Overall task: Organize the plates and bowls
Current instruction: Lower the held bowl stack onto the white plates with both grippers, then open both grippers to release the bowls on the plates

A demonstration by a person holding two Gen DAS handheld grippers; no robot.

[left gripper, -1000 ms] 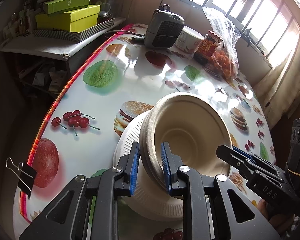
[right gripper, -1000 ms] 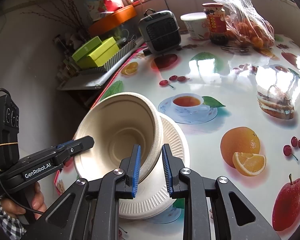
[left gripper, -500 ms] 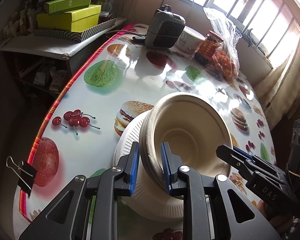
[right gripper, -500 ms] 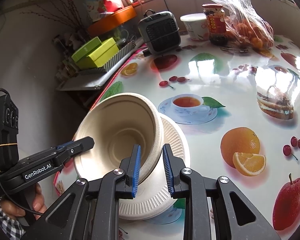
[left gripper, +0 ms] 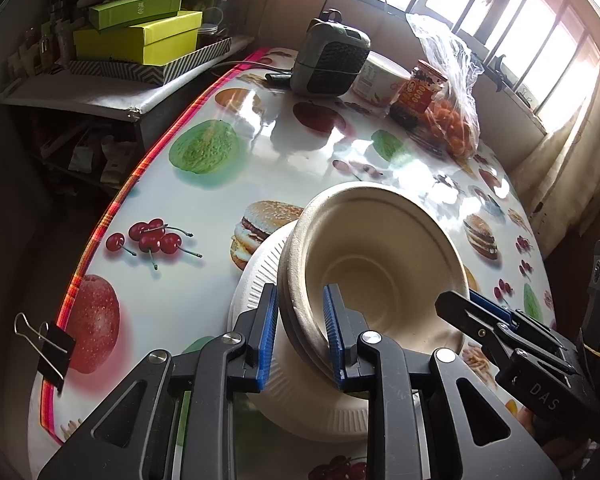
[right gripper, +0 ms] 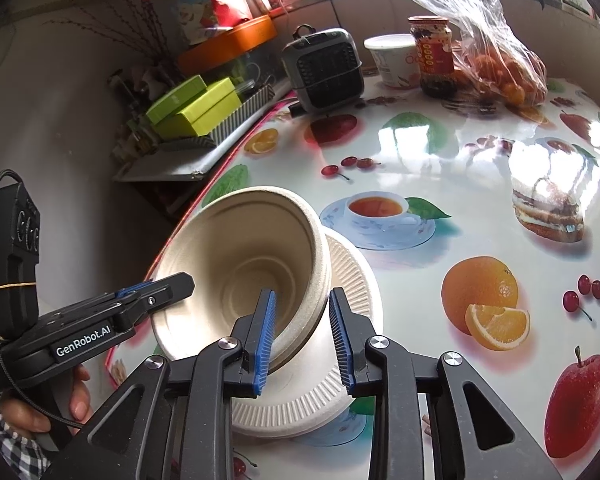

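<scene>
writing: the left gripper body reads "genrobot.ai" in the right wrist view; the right gripper body reads "das" in the left wrist view. the jar has a red label with print too small to read, and the green boxes carry a small mark i cannot make out.
bowls: a nested stack of beige pulp bowls, tipped on its side so the mouth faces up and toward the cameras; the axis through the stack leans steeply, base down against the plates.
plates: white ribbed paper plates, lying upside down on the table; the bowls rest on top of them.
table: glossy cloth printed with fruit, burgers and a teacup; the plates sit near its near-left edge, where a binder clip grips the cloth.
left gripper: narrowly parted, blue pads either side of the bowls' left rim, clamping it.
right gripper: wider apart, one pad inside the bowls' right rim and the other outside over the plates; the outer pad looks clear of the rim, so i cannot tell whether it grips.
heater: far side of the table from the plates, beside a white tub, the jar and a plastic bag of oranges.
</scene>
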